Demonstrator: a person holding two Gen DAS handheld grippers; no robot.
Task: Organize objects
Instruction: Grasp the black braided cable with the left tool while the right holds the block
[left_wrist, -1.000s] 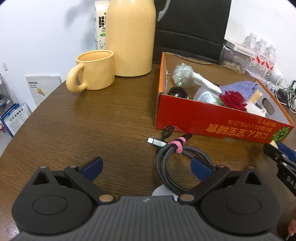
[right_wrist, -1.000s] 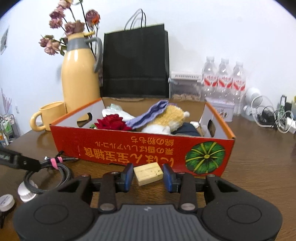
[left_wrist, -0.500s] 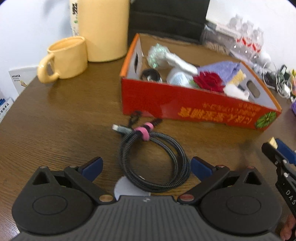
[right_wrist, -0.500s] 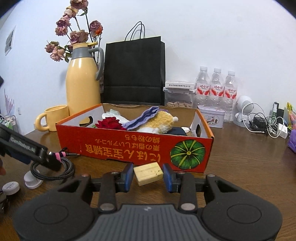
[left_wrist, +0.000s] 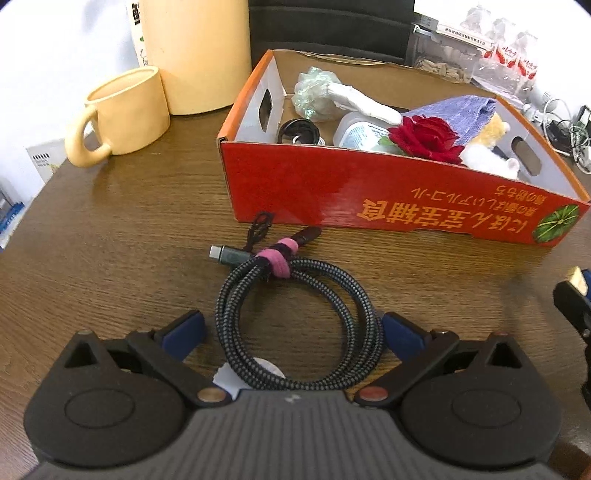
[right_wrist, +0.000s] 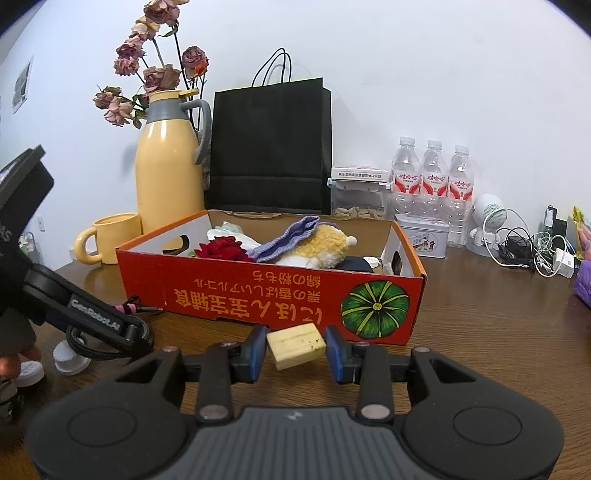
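The left tongs (left_wrist: 291, 328) stand spread wide over the cable (left_wrist: 295, 321), a braided coil bound with a pink strap that lies flat on the worktop (left_wrist: 122, 229) just in front of the box (left_wrist: 369, 199). The coil sits directly ahead of and between the two blue pads, with one pad outside each flank and neither visibly pressing on it; the side nearest the camera runs under the tongs' body and partly over a white cap (left_wrist: 240, 373). The coil's long axis runs away from the camera toward the box, with the strap and plugs at the far end, so the pads would close across its width, which looks like the sound way to take it. The left hand is plainly the nearer one for this pick. The right tongs (right_wrist: 295, 349) are pinching a small pale block (right_wrist: 296, 346) held clear of the worktop in front of the box's front wall, so that hand is already occupied. Its block likely belongs over that wall, among the rose, cloth and plush toy. The main risk for the left is catching only one strand, or dragging the cap along with the cable.
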